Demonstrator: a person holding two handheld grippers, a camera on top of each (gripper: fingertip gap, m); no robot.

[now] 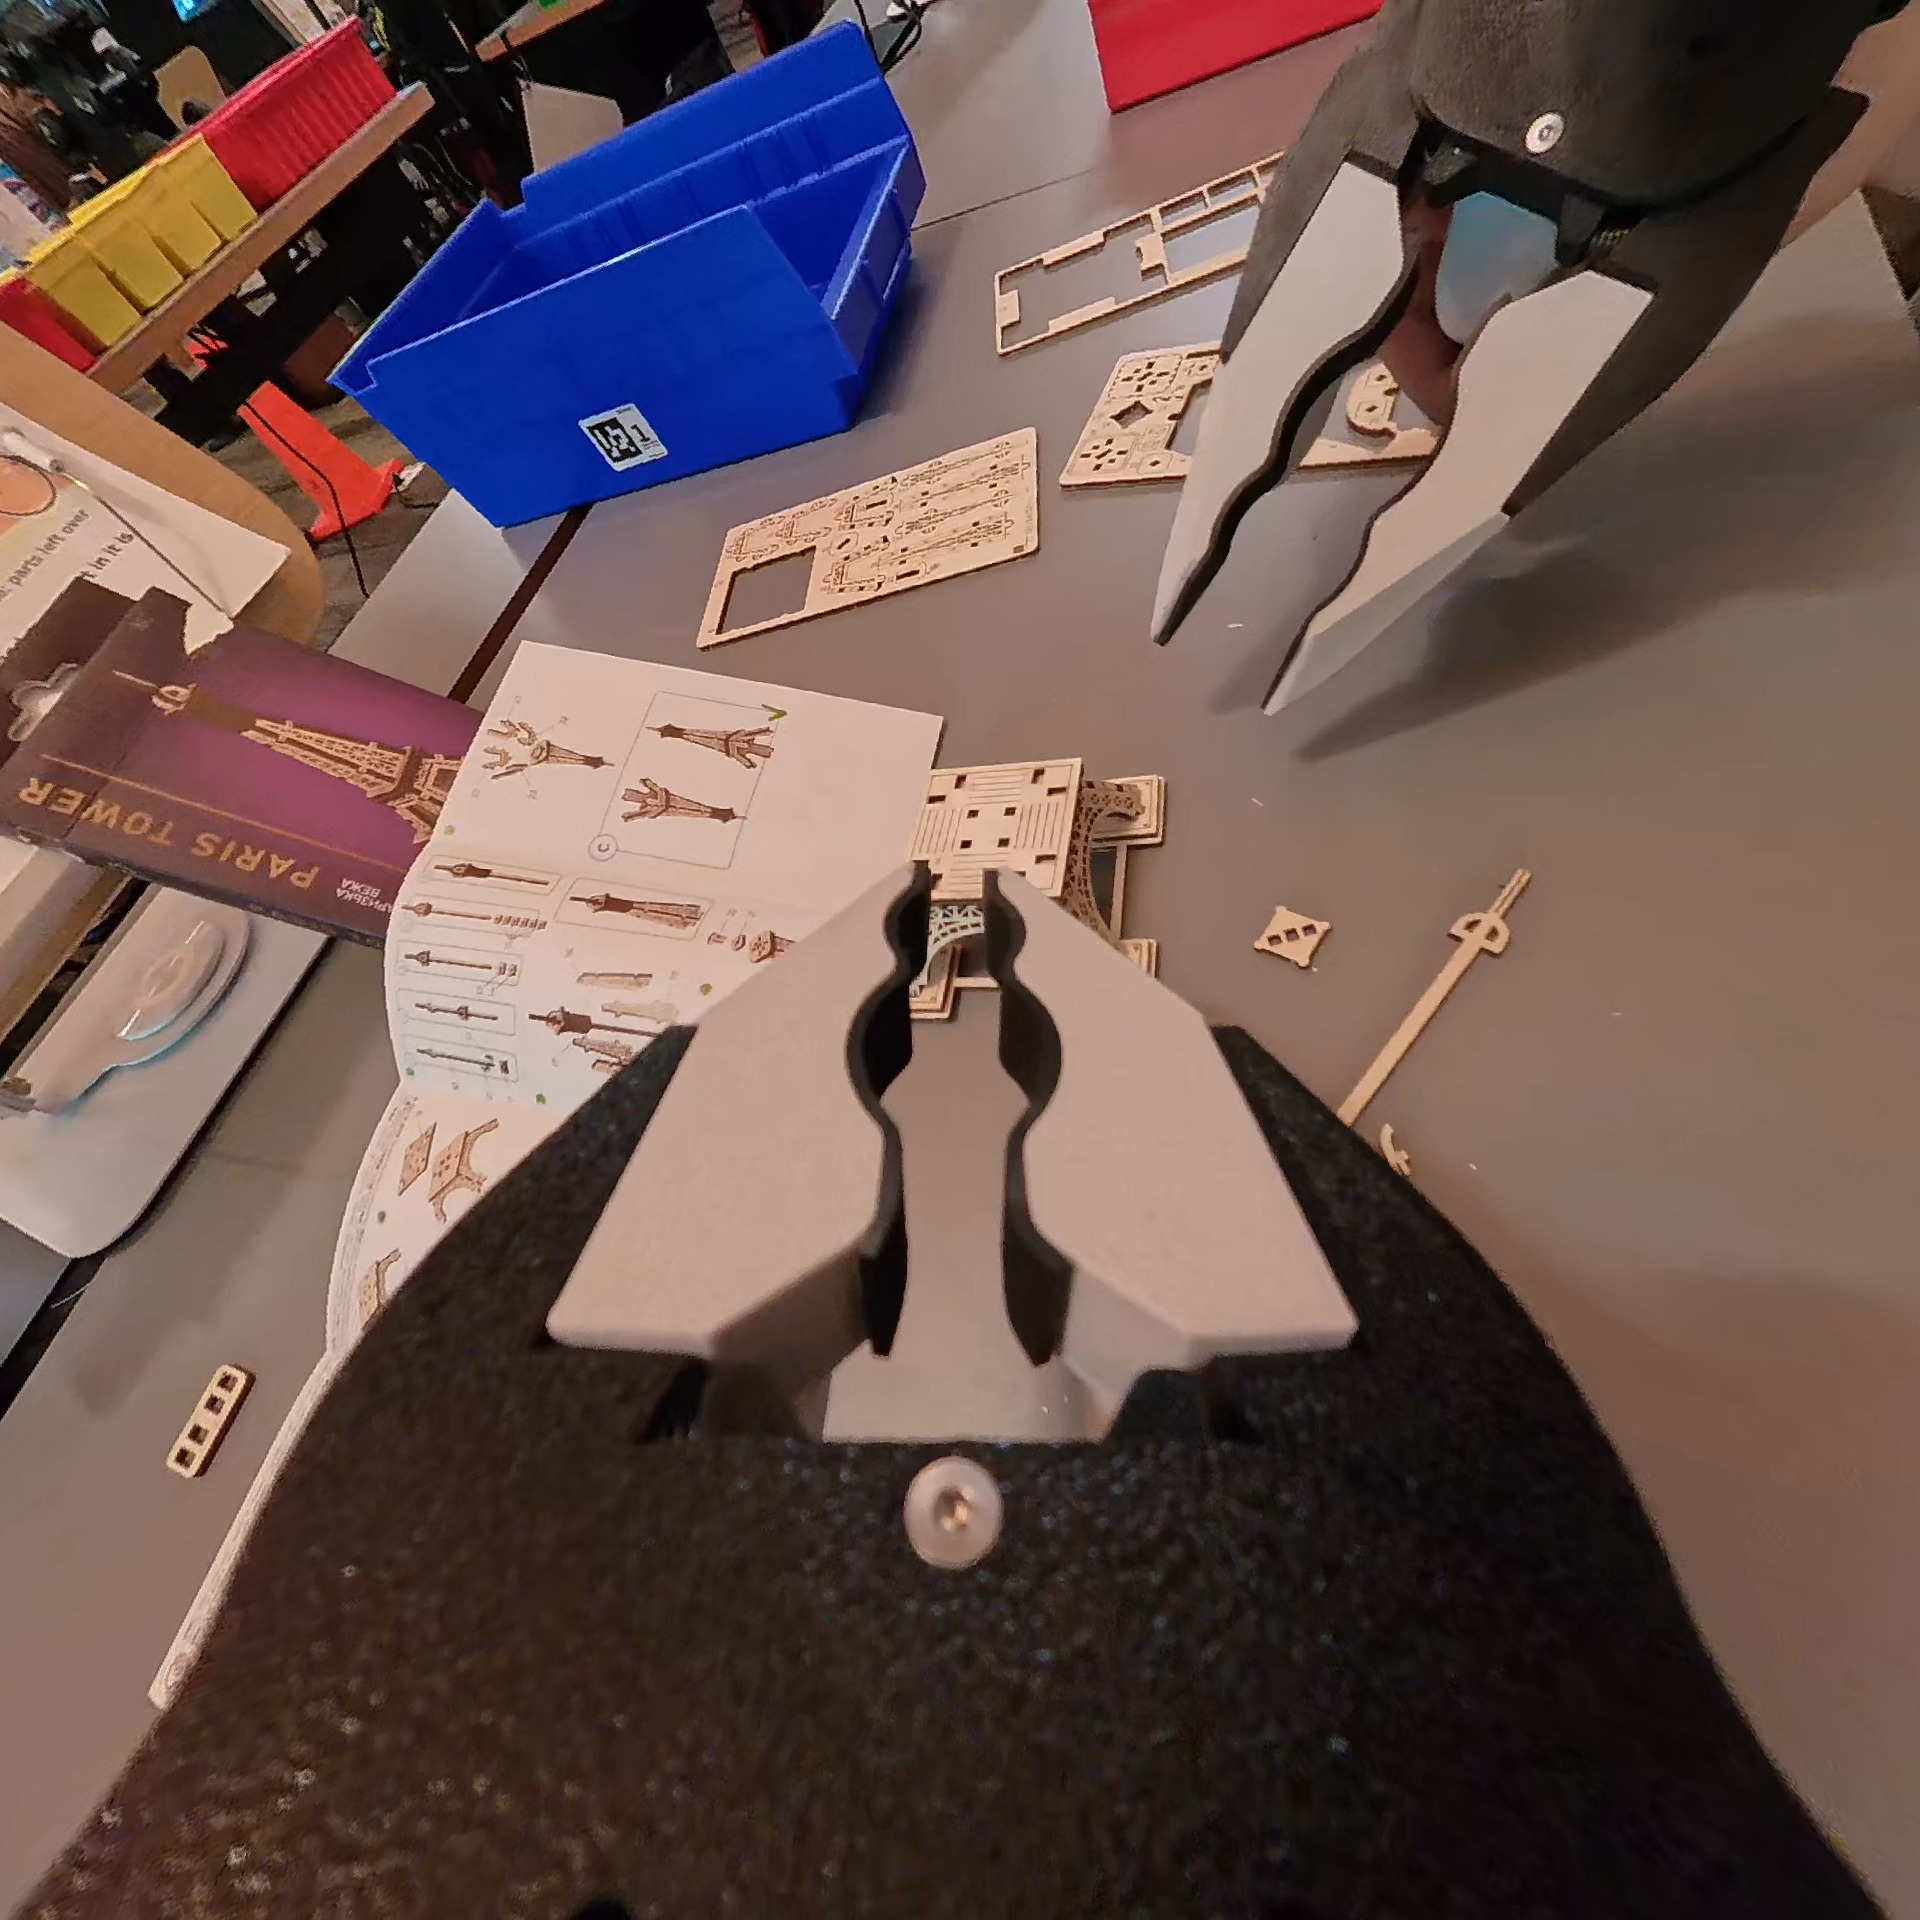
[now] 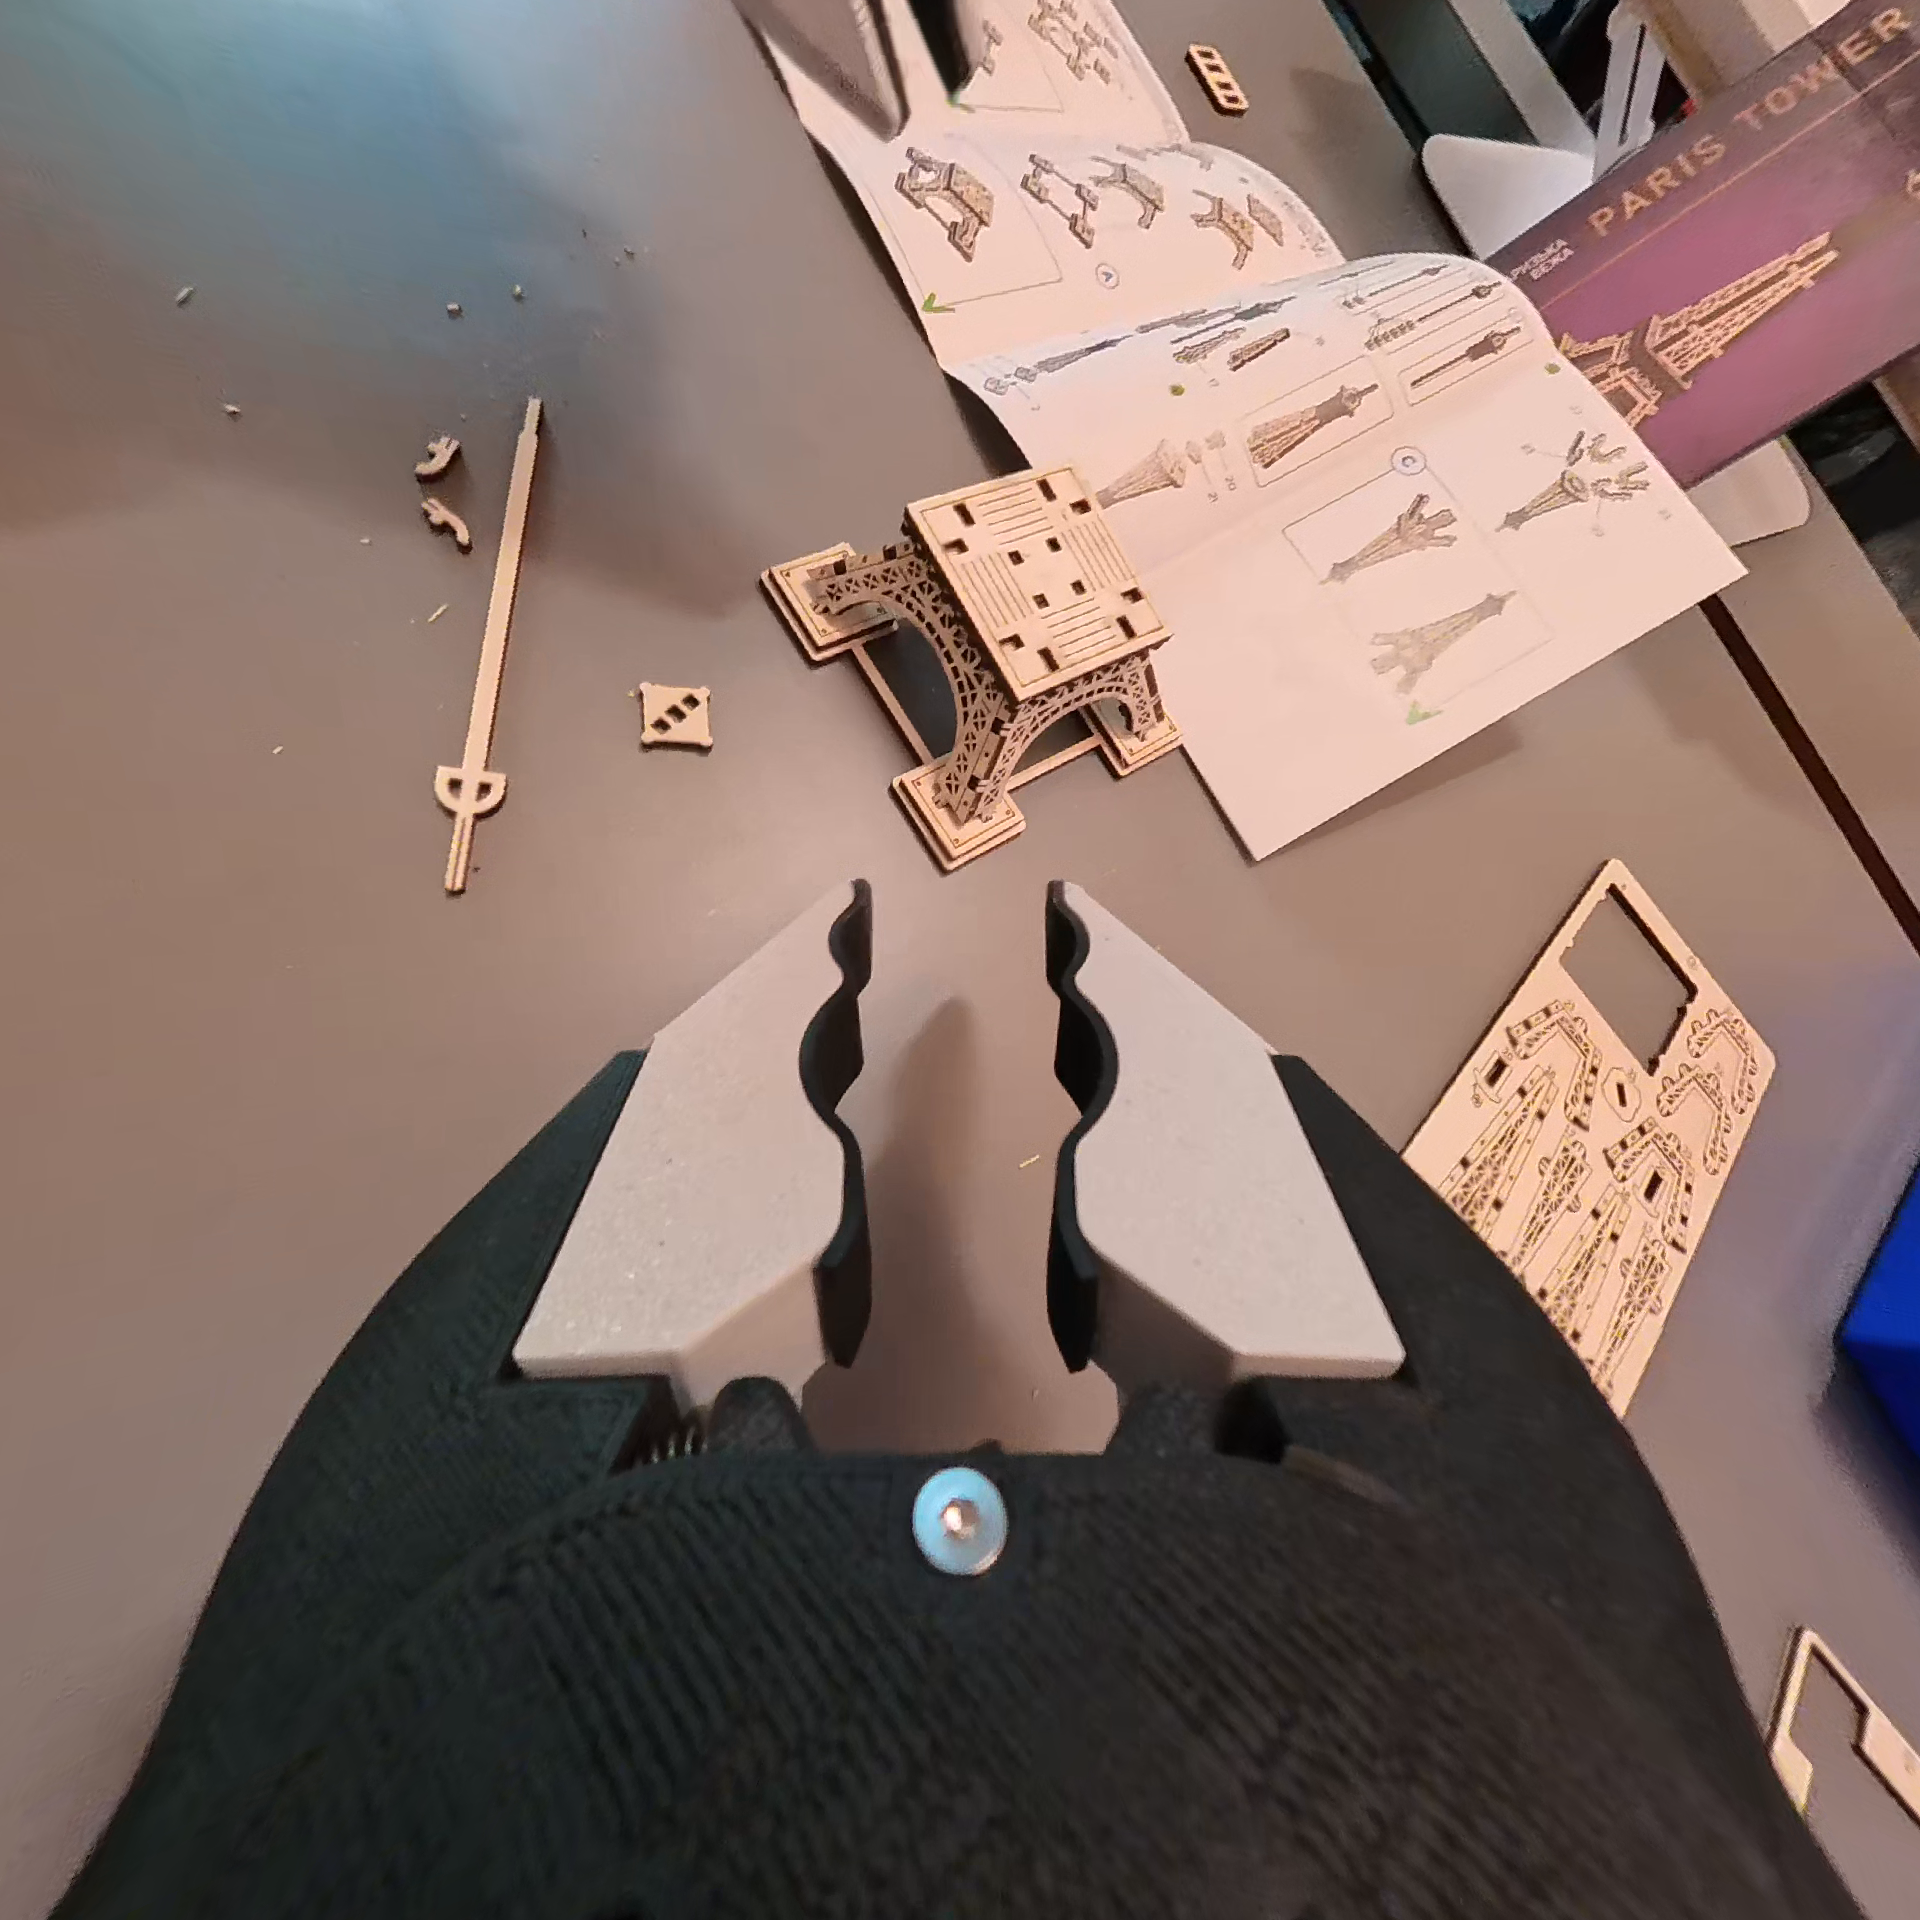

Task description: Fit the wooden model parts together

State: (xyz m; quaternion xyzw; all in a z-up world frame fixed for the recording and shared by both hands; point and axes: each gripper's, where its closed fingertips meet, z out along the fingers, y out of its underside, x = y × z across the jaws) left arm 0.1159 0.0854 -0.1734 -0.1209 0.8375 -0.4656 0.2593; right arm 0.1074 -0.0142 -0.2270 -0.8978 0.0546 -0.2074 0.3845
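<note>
Taken left to right in the right wrist view, the grey surface (image 2: 312, 935) carries first two small curved wooden hooks (image 2: 442, 488), then the long wooden spire piece (image 2: 499, 634), then a small square wooden plate (image 2: 675, 717), all lying flat and apart from one another. Next comes the assembled tower base (image 2: 997, 665), standing upright on its four arched legs, its slotted top platform bare. Its far corner touches the open instruction sheet (image 2: 1351, 499), and a laser-cut part sheet (image 2: 1600, 1143) lies at the right edge.

The right gripper (image 2: 956, 904) hovers just short of the base, released and empty. The left gripper (image 1: 954, 883) points at the base from the other side, its jaws a narrow gap apart and holding nothing.

The step in hand appears to be choosing the next loose part, with nothing picked up yet. The next move likely calls for pinching the thin square plate by its edges and lining it up with the platform slots while the other gripper steadies the base.
</note>
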